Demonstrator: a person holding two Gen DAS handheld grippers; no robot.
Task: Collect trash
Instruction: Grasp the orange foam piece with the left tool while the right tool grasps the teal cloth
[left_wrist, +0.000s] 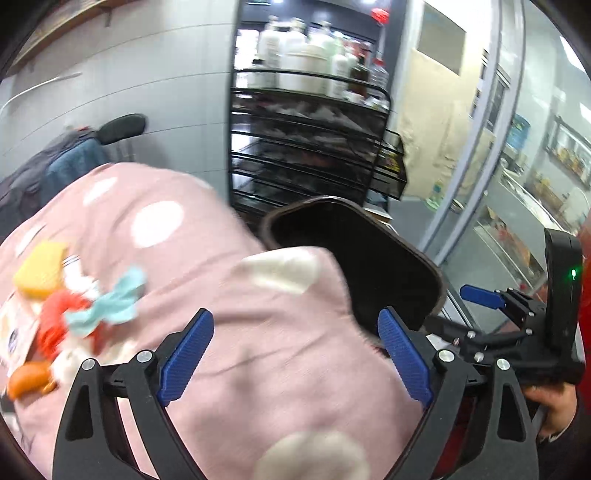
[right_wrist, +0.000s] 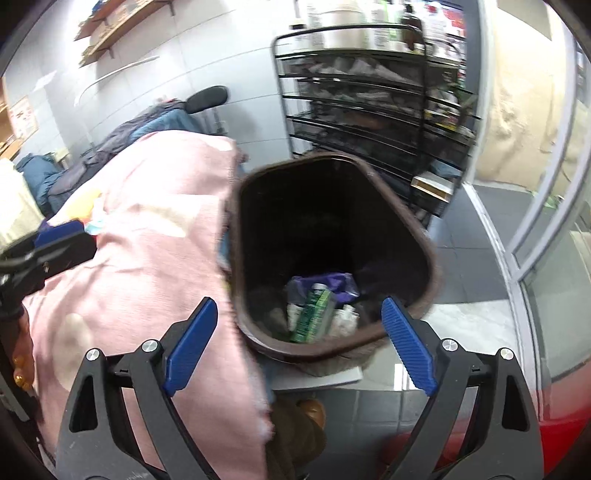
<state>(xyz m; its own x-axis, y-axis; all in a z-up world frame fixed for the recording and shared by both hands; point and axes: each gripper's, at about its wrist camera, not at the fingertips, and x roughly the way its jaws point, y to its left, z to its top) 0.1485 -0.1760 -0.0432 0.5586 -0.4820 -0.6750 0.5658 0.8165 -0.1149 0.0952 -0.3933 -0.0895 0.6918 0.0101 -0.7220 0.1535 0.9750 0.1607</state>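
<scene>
the left gripper (left_wrist: 295, 325) hung with its blue fingers spread wide and empty over a pink polka-dot blanket (left_wrist: 207, 295) that filled the lower half of the left wrist view. scraps lay on the blanket at the left edge of the frame: a yellow piece (left_wrist: 38, 273), a red wrapper (left_wrist: 59, 325), a pale blue strip (left_wrist: 107, 302) and an orange bit (left_wrist: 29, 376), all blurred.

a dark brown trash bin (left_wrist: 354, 258) stood just beyond the blanket's right edge, right of centre. the right gripper (left_wrist: 480, 295) showed at the right margin of that view, one blue finger visible.

in the right wrist view the right gripper (right_wrist: 299, 325) hovered with its fingers wide apart and holding nothing, directly above the trash bin (right_wrist: 424, 258) at centre frame. inside the bin, low in its opening, lay a green carton (right_wrist: 314, 314), purple plastic (right_wrist: 332, 284) and white crumpled scraps (right_wrist: 345, 317). the blanket (right_wrist: 147, 258) lay at left, touching the bin's rim. a black wire rack (right_wrist: 369, 110) of bottles stood behind, in the upper centre.
</scene>
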